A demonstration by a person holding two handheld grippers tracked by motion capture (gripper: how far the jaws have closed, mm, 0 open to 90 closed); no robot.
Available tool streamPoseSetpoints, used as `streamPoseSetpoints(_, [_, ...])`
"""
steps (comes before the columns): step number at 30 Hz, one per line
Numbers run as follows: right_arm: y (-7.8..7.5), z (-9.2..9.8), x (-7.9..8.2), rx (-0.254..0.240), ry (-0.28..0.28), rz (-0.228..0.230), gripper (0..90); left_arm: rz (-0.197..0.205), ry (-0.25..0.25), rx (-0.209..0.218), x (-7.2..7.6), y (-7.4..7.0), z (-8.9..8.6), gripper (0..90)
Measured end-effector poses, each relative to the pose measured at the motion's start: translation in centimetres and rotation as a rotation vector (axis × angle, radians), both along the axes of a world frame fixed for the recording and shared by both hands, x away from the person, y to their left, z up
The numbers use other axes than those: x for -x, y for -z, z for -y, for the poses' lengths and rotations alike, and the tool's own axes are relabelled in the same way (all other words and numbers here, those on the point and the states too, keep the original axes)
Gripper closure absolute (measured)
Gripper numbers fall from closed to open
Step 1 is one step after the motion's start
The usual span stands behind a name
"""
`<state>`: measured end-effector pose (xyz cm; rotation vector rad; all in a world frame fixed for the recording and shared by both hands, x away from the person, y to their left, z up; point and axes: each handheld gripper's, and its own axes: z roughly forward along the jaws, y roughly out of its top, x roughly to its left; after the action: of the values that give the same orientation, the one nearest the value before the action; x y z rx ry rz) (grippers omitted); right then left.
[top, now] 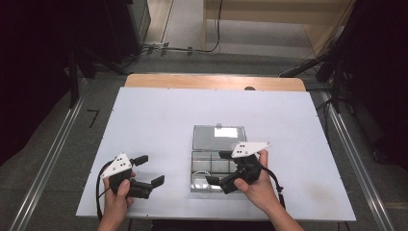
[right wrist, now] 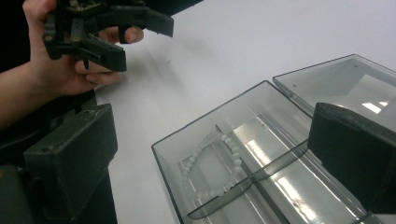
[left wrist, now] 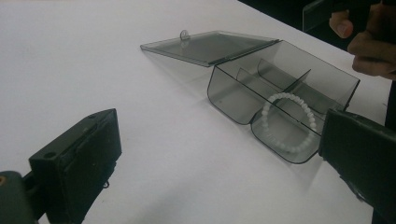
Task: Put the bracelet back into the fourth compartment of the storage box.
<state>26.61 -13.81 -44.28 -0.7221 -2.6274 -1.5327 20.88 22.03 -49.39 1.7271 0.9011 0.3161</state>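
Two open tools [top: 145, 170] [top: 217, 168], one clear box [top: 194, 169], one bead bracelet [top: 200, 183]

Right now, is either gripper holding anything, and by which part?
Nothing is held. The left gripper and right gripper are open; the bead bracelet lies loose in the box.
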Motion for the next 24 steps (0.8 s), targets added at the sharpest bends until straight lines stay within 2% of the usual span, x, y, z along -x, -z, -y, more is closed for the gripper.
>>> streamPoseSetpoints(18, [-0.7,2.1,-1.3,-0.047,0.038,0.010,0.0,0.001,-0.002,0.004,0.1,0.0,-0.1,0.0])
streamPoseSetpoints(24, [-0.8,2.6,-1.8,-0.045,0.061,0.011,0.0,-0.002,-0.006,0.003,0.2,0.0,-0.2,0.0])
